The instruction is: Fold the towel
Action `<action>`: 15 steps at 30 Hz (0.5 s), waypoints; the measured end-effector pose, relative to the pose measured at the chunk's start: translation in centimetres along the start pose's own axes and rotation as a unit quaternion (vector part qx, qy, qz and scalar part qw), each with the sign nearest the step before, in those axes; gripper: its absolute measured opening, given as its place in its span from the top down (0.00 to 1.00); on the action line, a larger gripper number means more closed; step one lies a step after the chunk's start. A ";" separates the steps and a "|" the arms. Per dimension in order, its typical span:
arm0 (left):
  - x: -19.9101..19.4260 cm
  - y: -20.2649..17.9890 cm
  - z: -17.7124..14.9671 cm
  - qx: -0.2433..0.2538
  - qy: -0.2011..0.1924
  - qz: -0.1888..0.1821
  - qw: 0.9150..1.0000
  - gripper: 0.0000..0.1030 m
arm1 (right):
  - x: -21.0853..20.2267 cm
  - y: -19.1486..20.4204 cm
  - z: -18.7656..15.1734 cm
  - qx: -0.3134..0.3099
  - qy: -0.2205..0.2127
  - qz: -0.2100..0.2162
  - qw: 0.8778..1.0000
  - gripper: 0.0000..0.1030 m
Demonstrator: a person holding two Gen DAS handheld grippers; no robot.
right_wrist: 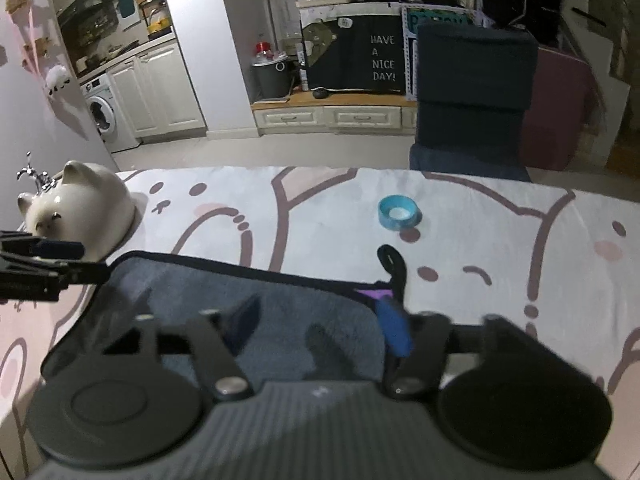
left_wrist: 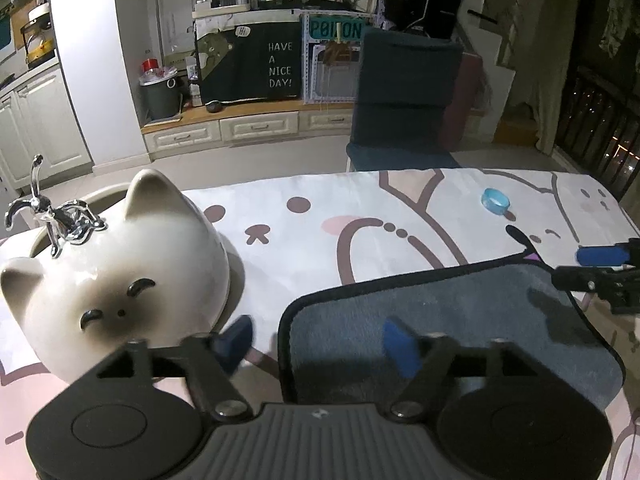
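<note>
A grey towel (left_wrist: 440, 308) with a black border lies flat on the cartoon-print table cover (left_wrist: 320, 220); it also shows in the right wrist view (right_wrist: 280, 304). It has a black hanging loop (right_wrist: 392, 260) and a purple tag at its far right corner. My left gripper (left_wrist: 318, 342) is open over the towel's left edge, one blue pad off the towel, one above it. My right gripper (right_wrist: 320, 330) is open above the towel's right part. Each gripper shows at the edge of the other's view, the right (left_wrist: 600, 268) and the left (right_wrist: 44, 260).
A white ceramic cat jar (left_wrist: 116, 272) with a chrome tap figure stands just left of the towel. A blue tape roll (right_wrist: 399, 211) lies beyond the towel. A dark chair (left_wrist: 404, 100) stands behind the table's far edge.
</note>
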State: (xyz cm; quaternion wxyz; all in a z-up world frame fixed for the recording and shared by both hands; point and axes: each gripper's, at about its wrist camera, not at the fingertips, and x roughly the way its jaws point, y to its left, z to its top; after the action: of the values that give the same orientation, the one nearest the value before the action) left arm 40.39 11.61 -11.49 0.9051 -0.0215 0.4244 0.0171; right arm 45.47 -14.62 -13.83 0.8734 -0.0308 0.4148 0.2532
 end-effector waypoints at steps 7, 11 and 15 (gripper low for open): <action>-1.1 -0.5 -0.1 -0.013 0.000 0.013 1.000 0.02 | -1.1 0.4 -0.5 0.015 -0.006 0.006 1.000 0.00; -1.7 -0.7 -0.2 -0.015 0.005 0.015 1.000 0.00 | -1.9 1.0 -0.7 0.010 -0.005 0.003 1.000 0.00; -2.4 -0.9 -0.4 -0.015 0.004 0.019 1.000 0.00 | -2.5 1.2 -0.7 0.011 -0.002 0.004 1.000 0.00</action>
State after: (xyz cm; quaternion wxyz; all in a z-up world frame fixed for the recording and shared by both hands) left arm 38.57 10.70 -9.92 0.9023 -0.0272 0.4283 0.0405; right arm 43.13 -14.82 -12.24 0.8736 -0.0187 0.4158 0.2520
